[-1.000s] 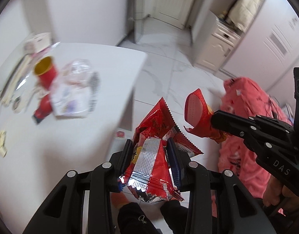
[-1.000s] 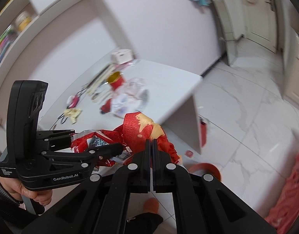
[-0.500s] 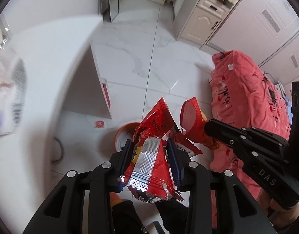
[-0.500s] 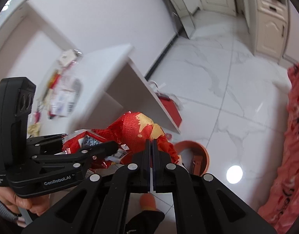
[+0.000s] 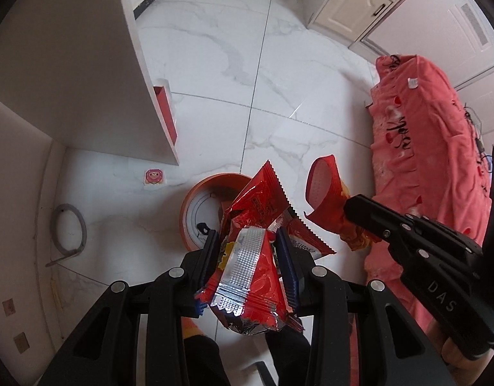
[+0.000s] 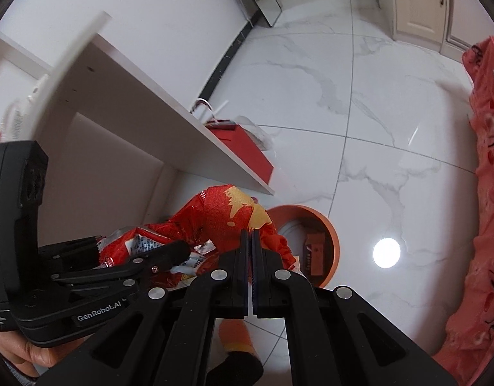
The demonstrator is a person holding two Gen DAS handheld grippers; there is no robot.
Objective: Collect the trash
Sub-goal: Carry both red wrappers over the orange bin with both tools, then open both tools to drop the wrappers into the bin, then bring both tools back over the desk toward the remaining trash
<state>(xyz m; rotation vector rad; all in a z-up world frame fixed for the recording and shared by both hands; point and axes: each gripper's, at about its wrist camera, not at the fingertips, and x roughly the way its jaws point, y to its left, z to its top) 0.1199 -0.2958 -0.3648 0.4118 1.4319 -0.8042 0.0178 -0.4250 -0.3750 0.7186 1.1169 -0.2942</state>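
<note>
My left gripper (image 5: 248, 241) has its jaws pinching a bundle of red snack wrappers (image 5: 253, 257), the silver crimped seam of one packet facing me and the serrated top edges fanning up toward twelve o'clock; in the right wrist view the same gripper (image 6: 169, 251) comes in from nine o'clock with the crumpled red and silver foil (image 6: 140, 241) caught at its tip. My right gripper (image 6: 250, 234) has its jaws pressed nearly together on a red wrapper with gold flames (image 6: 234, 215), which bulges up and out above the fingertips; in the left wrist view that gripper (image 5: 359, 209) reaches in from three o'clock, and the wrapper (image 5: 324, 199) stands open like a cone with its pale inside showing. Both loads hang over an orange trash bin (image 5: 187, 206) standing on the white marble floor (image 5: 279, 64); the left bundle covers the bin's right side, and in the right wrist view the bin (image 6: 330, 225) sits just at one o'clock from my closed fingers, with some brown scrap already inside. A white table leg panel (image 5: 144, 64) rises at ten o'clock, a small pink sticker (image 5: 154, 177) lies on the floor near its foot, and a pink blanket (image 5: 424, 128) fills the two o'clock side
</note>
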